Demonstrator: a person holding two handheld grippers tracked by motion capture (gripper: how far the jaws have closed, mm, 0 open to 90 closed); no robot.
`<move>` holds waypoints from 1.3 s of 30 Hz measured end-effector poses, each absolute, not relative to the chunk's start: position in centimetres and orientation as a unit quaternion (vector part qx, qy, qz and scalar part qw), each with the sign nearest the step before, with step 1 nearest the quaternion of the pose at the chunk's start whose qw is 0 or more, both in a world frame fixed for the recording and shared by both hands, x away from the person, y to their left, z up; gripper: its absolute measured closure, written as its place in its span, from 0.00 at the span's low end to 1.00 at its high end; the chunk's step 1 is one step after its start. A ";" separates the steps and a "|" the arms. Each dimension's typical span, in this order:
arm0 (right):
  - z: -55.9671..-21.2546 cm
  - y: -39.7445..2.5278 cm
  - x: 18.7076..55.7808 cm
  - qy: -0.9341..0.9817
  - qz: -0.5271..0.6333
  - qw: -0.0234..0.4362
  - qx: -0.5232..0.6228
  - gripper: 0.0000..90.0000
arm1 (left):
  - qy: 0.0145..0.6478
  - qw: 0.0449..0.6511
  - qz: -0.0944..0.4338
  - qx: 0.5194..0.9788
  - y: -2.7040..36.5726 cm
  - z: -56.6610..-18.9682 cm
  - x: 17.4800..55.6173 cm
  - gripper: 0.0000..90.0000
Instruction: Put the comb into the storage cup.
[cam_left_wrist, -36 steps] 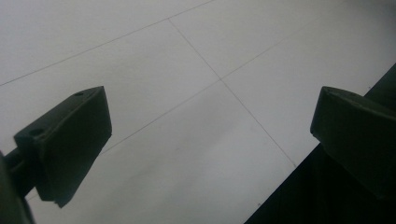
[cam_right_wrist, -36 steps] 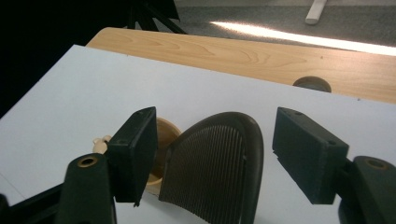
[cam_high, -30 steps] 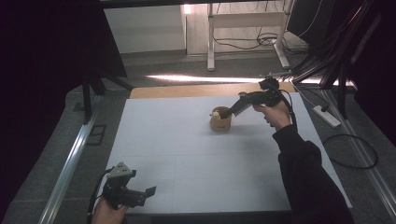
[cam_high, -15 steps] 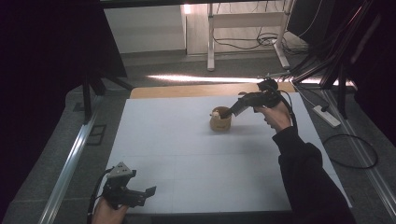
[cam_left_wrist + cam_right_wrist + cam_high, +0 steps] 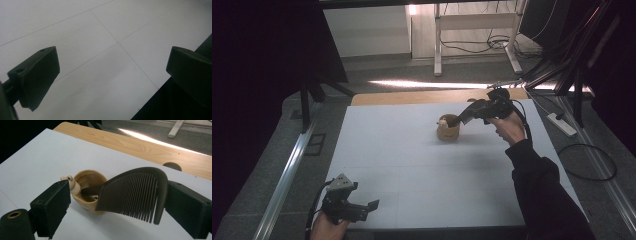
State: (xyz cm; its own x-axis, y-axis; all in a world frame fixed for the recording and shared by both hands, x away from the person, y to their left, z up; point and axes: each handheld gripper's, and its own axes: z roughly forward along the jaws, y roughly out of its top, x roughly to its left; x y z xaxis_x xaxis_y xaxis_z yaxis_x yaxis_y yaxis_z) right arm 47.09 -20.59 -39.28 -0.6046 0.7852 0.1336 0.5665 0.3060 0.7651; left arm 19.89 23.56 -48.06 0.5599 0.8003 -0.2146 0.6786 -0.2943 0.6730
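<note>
One comb (image 5: 140, 192) stands handle-down in the small wooden cup (image 5: 86, 195) at the table's (image 5: 412, 165) far side, my right gripper's (image 5: 117, 202) jaws spread around it ungripped, so I judge next a clean retreat, while my left gripper (image 5: 112, 72) idles wide open.

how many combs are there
1: a dark comb stands with its handle end in the wooden cup at the far middle of the white table, between the right gripper's open jaws.

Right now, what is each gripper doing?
Left gripper: open, holding nothing.
Right gripper: cannot tell if gripping; comb between its jaws, over the wooden cup.
</note>
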 end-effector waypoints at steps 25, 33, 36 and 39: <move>-40.7 -21.5 44.3 0.803 0.417 0.154 0.397 0.01 | 0.464 0.374 0.081 0.799 23.6 -48.0 19.9 0.00; -41.0 -21.2 43.6 0.810 0.414 0.153 0.386 0.01 | 0.461 0.376 0.084 0.800 23.6 -48.0 19.8 0.00; -41.1 -21.3 43.4 0.811 0.413 0.154 0.384 0.01 | 0.460 0.376 0.084 0.800 23.6 -48.0 19.8 0.00; -41.2 -21.4 43.2 0.811 0.414 0.152 0.384 0.01 | 0.460 0.380 0.081 0.798 23.6 -48.0 19.8 0.00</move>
State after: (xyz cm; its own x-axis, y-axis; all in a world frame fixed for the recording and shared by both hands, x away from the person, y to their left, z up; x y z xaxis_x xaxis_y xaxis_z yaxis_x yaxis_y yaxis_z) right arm 43.19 -21.38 -41.19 -0.6586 0.7491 0.0713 0.4968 0.3617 0.7889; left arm 19.80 23.65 -48.01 0.5633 0.7966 -0.2192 0.6729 -0.2883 0.6812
